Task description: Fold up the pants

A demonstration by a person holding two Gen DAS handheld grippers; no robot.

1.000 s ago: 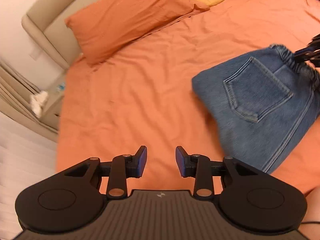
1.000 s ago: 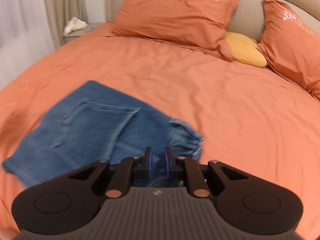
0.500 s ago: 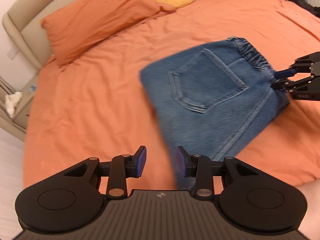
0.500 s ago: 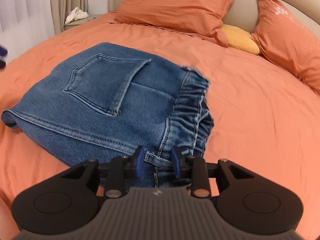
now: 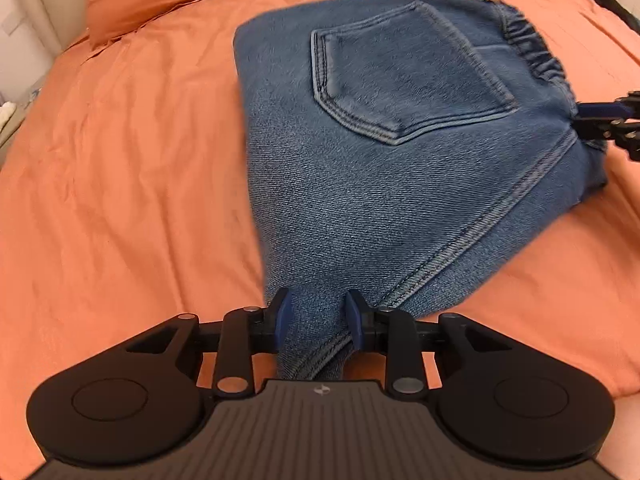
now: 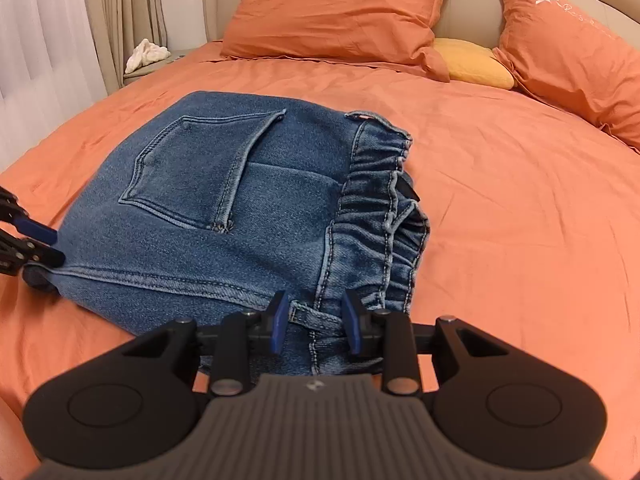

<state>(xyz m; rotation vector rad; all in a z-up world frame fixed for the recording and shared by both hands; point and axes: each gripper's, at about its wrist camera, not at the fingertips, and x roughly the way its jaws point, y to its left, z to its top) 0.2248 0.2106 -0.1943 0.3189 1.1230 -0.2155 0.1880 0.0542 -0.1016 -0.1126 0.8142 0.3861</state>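
Two grippers down at one pair of blue pants, folded into a thick wedge and flat on the orange bed sheet, back pocket facing up. Left gripper at the narrow folded end nearest its own camera, jaws closing, denim filling the whole gap and touching both blue pads. Seen from the right wrist, sits at the far left edge of the pants, fingers stacked one over the other beside a rolled corner of cloth; hard to tell from that side what lies between them. Right gripper at the opposite corner, by the gathered elastic waistband, jaws part-way apart and holding nothing: a belt loop and a strip of seam between the pads, with a sliver of space at either pad. Slight blur along the left outline of the pants in the left wrist view. Beyond the pants, toward the beige headboard, two orange pillows with pale embroidery and a yellow cushion wedged between them. Off the bed's far left corner, a white crumpled cloth on a low stand, next to pale curtains.
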